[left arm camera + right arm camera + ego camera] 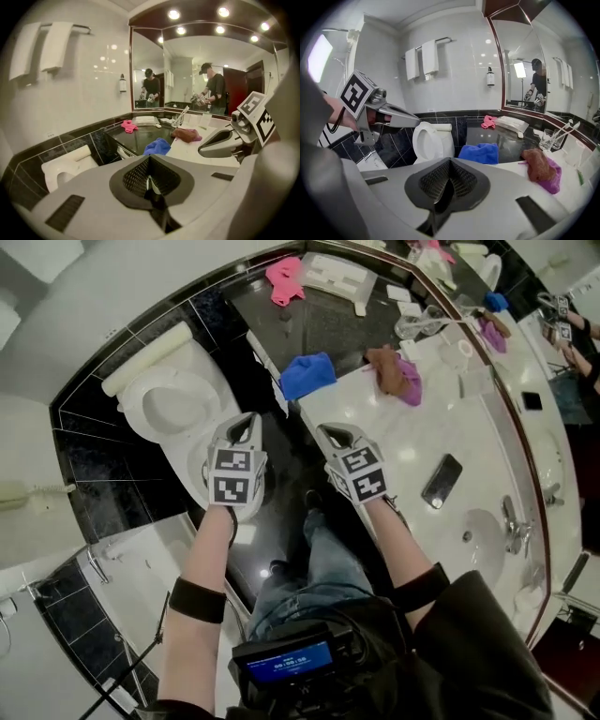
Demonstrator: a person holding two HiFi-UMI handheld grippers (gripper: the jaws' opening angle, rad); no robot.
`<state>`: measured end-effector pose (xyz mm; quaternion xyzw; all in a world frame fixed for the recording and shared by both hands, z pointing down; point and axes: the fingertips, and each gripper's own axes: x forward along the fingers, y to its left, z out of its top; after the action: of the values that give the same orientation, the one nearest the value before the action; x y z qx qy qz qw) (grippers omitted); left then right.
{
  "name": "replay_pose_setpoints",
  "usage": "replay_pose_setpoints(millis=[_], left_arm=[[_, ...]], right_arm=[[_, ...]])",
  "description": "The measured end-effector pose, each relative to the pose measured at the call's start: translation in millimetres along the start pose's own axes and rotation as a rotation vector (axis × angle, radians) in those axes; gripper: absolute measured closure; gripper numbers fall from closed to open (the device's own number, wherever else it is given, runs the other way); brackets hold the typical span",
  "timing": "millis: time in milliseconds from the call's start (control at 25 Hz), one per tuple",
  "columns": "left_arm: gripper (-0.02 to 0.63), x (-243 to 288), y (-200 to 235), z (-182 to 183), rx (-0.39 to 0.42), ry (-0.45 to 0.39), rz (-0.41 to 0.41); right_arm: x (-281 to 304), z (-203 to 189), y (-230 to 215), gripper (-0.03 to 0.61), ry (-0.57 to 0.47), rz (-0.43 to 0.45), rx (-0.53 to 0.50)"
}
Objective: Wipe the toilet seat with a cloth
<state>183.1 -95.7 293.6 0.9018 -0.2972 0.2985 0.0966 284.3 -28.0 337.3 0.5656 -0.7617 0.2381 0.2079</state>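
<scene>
The white toilet (173, 404) stands at the left with its lid up and the seat (141, 413) bare; it also shows in both gripper views (65, 168) (429, 140). A blue cloth (307, 374) lies crumpled on the corner of the counter, ahead of both grippers (157, 146) (479, 153). My left gripper (246, 420) hovers over the toilet's near edge, shut and holding nothing (150, 180). My right gripper (333, 434) hangs beside it by the counter edge, also shut and holding nothing (446, 185). Neither touches the blue cloth.
A brown and purple cloth (398, 376) lies on the white counter (469, 427), and a pink cloth (284, 279) sits on the dark shelf behind. A phone (442, 480), glasses (417, 324) and a sink basin (487, 535) are to the right. Towels (423, 58) hang above the toilet.
</scene>
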Motion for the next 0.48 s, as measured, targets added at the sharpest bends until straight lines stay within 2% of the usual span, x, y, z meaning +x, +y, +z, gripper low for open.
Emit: replay_pose_setpoints(millis=[360,480], left_arm=[[0.612,-188.3,54.4,-71.0,-0.237,-0.110,0.220],[0.612,-245.2,69.2,-95.1,-0.286,-0.140,0.289]], right_arm=[[-29.2,19.6,135.3,0.560,-0.015,0.141,-0.025],[-34.8,19.9,174.6,0.560,-0.018,0.184,-0.032]])
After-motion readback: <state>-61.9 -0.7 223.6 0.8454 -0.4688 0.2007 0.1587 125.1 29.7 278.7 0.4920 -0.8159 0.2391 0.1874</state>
